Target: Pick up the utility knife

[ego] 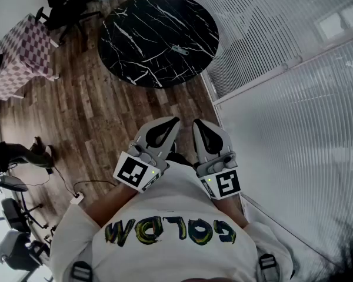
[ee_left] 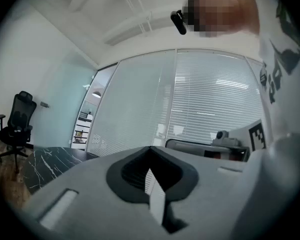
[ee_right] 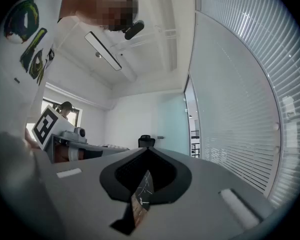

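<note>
Wood-plank floor (ego: 106,116) is seen below, w/ a round black marble table (ego: 135,16) ahead. On its right part a small slim object is lying, taken to be the utility knife (ego: 179,50). Its long axis is judged to run approx. across the view, slightly tilted. Left gripper (ego: 174,122) and right gripper (ego: 197,124) are held level by the chest, jaws closed on nothing. The knife lies well ahead of both tips, roughly in line w/ the gap between them — neither is clearly nearer.
</note>
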Motion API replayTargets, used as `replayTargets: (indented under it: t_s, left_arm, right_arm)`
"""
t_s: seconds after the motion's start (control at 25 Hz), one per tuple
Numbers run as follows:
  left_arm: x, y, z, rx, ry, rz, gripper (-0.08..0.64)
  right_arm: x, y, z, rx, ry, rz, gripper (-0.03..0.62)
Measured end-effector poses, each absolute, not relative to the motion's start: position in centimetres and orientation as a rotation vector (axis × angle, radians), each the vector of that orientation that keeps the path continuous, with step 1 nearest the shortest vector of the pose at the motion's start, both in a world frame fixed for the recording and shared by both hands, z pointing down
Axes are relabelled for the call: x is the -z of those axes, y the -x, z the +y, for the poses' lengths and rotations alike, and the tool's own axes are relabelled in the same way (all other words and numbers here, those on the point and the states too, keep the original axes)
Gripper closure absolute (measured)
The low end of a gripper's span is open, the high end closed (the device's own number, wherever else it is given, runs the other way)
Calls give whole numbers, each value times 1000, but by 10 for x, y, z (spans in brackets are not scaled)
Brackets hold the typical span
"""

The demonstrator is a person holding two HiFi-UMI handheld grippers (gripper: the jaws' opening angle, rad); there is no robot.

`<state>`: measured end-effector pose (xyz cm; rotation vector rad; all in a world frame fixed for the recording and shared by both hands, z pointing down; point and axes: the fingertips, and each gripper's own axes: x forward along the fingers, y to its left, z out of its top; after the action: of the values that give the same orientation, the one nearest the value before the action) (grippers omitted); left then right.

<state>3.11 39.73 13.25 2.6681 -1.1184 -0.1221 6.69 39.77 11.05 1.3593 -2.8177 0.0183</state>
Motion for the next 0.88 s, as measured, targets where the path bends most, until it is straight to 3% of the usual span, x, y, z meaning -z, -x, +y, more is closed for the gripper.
replayTargets:
  t_s: [0.88]
  left_arm:
    - [-155, -35, 353, 72, -2625, -1146, 557]
  right_arm:
    - [-130, -72, 354, -65, -1290, -2853, 590]
